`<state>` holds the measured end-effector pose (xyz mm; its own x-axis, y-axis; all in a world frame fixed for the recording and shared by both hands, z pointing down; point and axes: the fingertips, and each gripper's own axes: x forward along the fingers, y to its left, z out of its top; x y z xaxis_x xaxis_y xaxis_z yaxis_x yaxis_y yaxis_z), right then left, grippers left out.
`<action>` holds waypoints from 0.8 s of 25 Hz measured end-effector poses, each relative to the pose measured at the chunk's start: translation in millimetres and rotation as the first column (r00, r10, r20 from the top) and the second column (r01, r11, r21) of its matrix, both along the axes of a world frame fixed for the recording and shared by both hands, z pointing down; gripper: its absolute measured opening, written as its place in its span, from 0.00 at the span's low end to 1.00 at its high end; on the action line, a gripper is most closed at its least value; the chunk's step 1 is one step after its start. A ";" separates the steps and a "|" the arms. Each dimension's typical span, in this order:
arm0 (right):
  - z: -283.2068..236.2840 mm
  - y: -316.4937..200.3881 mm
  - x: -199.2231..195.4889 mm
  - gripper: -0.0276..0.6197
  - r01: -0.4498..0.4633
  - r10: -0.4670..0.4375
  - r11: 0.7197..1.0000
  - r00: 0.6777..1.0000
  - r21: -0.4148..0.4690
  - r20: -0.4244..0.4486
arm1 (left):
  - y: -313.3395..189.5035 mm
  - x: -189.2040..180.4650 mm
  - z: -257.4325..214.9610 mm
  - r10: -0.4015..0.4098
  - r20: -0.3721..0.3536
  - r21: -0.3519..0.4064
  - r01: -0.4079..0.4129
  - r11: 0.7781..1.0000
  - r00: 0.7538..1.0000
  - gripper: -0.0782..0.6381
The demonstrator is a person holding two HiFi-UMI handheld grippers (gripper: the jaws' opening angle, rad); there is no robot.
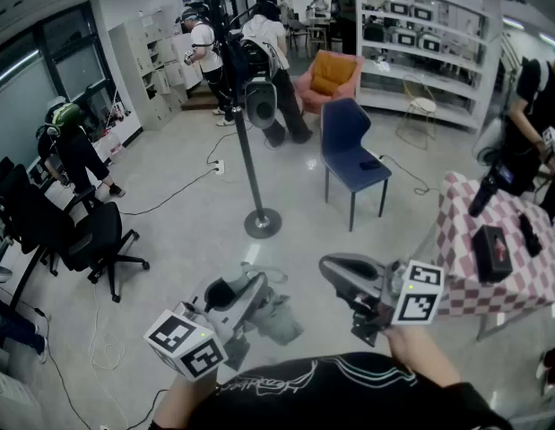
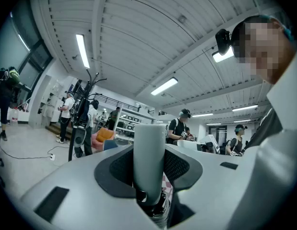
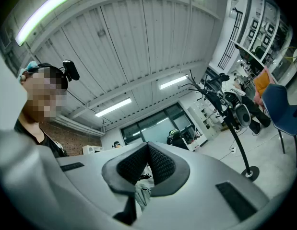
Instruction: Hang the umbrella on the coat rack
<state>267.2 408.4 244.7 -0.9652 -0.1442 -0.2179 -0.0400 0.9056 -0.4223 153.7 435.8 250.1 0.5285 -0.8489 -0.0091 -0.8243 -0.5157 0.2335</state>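
Head view: umbrella [image 1: 279, 319] low, coat rack [image 1: 248, 159] ahead.
Left gripper [image 2: 149, 164] clamps its handle [image 2: 149, 143]; right gripper [image 3: 147, 163] has its jaws closed together.

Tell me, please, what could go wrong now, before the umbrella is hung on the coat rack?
1. The left tongs grip only the smooth grey handle of the umbrella. Its loose cloth hangs free, so it may twist or slip.
2. The top of the coat rack is already loaded with dark things, so a free hook may be hard to reach.
3. A cable lies on the floor left of the rack and may catch a foot.
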 end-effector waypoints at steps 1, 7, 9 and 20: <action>-2.1 2.9 1.0 0.06 0.002 -0.002 1.000 1.000 0.003 -0.001 | 2.1 2.5 -0.7 0.002 -0.001 0.002 -0.002 1.000 1.000 0.30; -5.3 10.6 10.8 0.06 0.010 -0.010 1.000 1.000 0.026 -0.011 | 8.9 16.2 -1.3 0.003 0.011 0.008 -0.003 1.000 1.000 0.30; -6.1 10.6 14.0 0.06 0.010 -0.009 1.000 1.000 0.027 -0.010 | 8.9 18.5 -1.3 0.001 0.015 0.009 -0.001 1.000 1.000 0.30; 10.5 -10.6 1.9 0.06 0.025 -0.024 0.999 1.000 -0.047 0.014 | -5.0 5.2 8.9 -0.013 -0.008 -0.026 0.012 1.000 1.000 0.30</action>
<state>269.1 397.8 255.2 -0.9657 -0.1309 -0.2242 -0.0122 0.8854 -0.4646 158.8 430.8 258.9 0.5179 -0.8554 0.0092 -0.8287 -0.4990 0.2533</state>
